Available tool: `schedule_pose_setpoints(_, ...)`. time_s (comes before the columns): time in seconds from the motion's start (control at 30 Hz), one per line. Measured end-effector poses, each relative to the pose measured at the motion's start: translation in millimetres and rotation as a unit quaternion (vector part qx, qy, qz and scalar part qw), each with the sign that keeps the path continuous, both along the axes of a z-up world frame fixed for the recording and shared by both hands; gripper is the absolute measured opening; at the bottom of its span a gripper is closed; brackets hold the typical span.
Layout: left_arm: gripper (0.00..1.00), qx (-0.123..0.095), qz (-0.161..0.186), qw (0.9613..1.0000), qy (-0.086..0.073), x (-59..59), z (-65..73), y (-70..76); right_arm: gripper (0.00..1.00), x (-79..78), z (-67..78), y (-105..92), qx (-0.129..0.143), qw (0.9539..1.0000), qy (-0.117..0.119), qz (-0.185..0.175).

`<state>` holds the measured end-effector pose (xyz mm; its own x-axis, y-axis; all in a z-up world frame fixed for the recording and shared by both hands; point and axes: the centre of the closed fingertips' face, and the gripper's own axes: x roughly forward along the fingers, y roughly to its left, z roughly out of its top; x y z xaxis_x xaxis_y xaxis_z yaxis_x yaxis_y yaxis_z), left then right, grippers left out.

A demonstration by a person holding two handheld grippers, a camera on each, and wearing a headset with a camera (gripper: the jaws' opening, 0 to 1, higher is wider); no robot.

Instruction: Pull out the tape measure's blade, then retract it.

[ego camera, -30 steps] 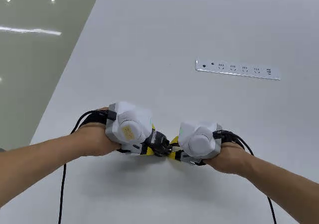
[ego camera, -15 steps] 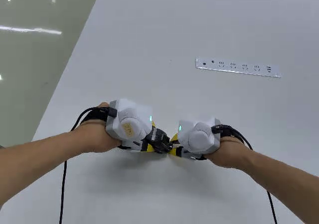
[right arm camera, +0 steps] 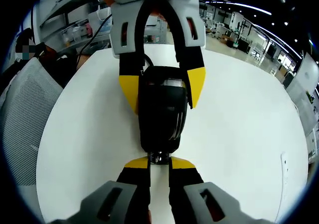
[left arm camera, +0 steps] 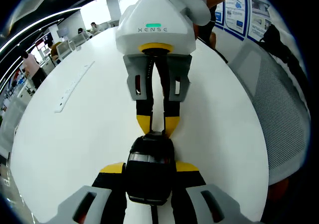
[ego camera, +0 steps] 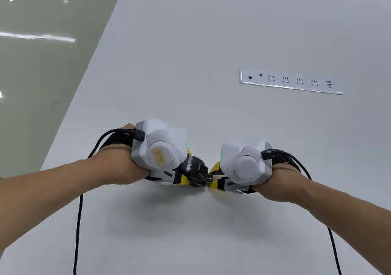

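Note:
The black tape measure (ego camera: 195,169) lies low over the white table (ego camera: 244,36), between the two grippers. My left gripper (ego camera: 185,173) is shut on its case, with a yellow-tipped jaw on each side of the black body (left arm camera: 149,171). My right gripper (ego camera: 213,181) faces it head-on and is shut on the blade's end hook (right arm camera: 159,157) at the case's mouth. In the right gripper view the case (right arm camera: 162,109) stands just beyond my right gripper (right arm camera: 159,163). No length of blade shows between the hook and the case.
A white power strip (ego camera: 292,83) lies flat on the far right of the table, also seen as the power strip (left arm camera: 75,84). The table's left edge (ego camera: 79,91) drops to a green floor. Black cables trail back from both hands. A mesh chair (left arm camera: 279,99) stands beside the table.
Both hands have drifted slightly away from me on the table. Each gripper keeps the same hold, and the gap between them looks unchanged.

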<state>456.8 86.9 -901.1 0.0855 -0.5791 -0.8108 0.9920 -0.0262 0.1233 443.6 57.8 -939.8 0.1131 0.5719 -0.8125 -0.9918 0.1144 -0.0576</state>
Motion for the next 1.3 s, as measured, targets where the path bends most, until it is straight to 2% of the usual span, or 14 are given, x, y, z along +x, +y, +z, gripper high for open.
schedule_pose_setpoints(0.77, 0.3, 0.001, -0.001, 1.0, 0.002, -0.2, 0.2, -0.4, 0.12, -1.4, 0.2, -20.8, -0.005, 0.9999, 0.005, 0.008)
schedule_pose_setpoints(1.3, 0.3, 0.004, -0.004, 1.0, 0.005, -0.7, -0.2, -0.6, 0.12, -3.6, -0.4, -39.1, -0.012, 0.9998, 0.008, -0.013)
